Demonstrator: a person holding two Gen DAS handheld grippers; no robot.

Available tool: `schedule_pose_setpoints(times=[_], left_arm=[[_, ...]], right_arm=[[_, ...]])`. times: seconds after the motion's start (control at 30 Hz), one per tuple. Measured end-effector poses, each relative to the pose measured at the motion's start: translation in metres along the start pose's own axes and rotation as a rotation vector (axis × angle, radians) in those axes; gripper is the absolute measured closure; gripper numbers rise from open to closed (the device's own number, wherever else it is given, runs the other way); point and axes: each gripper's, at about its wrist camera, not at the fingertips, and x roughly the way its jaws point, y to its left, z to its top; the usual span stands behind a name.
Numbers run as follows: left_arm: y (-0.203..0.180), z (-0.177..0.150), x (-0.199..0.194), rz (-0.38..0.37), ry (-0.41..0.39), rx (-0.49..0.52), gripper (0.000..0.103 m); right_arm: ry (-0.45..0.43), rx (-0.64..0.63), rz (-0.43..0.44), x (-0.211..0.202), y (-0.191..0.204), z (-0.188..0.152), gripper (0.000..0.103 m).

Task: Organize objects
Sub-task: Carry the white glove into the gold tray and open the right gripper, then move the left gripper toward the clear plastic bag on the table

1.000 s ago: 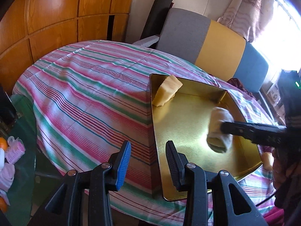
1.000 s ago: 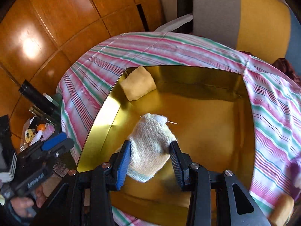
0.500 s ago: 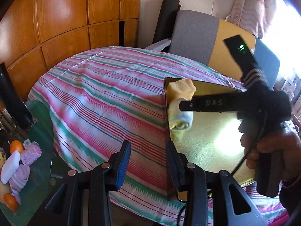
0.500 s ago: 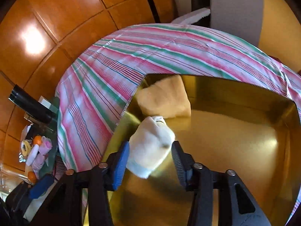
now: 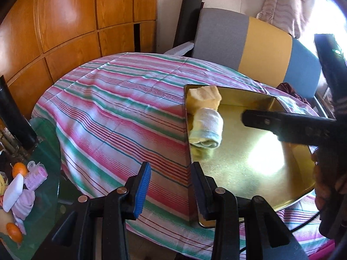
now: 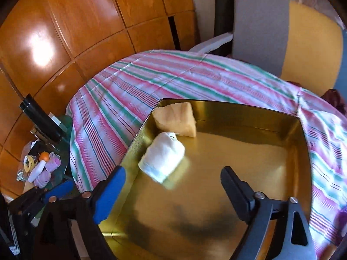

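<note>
Right gripper [image 6: 173, 186] jaws opening, nothing between them, white sock roll [image 6: 162, 156] dropped beside yellow roll [image 6: 176, 119] upper-left in gold tray [image 6: 238, 162] for neat rows; left gripper [image 5: 170, 186] slightly apart, empty.

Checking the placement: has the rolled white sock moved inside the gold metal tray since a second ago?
Yes. The rolled white sock has gone from the tray's middle to its left wall, beside the folded yellow cloth; the right gripper is opening, clear of it.
</note>
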Motion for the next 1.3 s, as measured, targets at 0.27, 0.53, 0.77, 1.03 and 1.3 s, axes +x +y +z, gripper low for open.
schedule_pose_setpoints(times=[0.27,0.53,0.77,1.03,1.3], left_arm=[[-0.012,-0.005,0.001,-0.097,0.029,0.009,0.065],[-0.054,0.003,-0.018,-0.251,-0.011,0.120,0.065],[-0.155,-0.002,-0.026,-0.483,0.003,0.414,0.065],[-0.284,-0.044,-0.025,-0.720,0.113,0.698,0.065],[-0.369,-0.094,-0.036,-0.869,0.184,0.893,0.065]], right_arm=[[-0.068,0.040,-0.070,-0.063,-0.035,-0.044,0.000],[-0.105,0.245,-0.207,-0.147,-0.125,-0.114,0.000],[-0.149,0.479,-0.458,-0.246,-0.209,-0.193,0.000],[-0.177,0.706,-0.612,-0.302,-0.265,-0.263,0.000],[-0.190,0.757,-0.610,-0.302,-0.272,-0.283,0.000]])
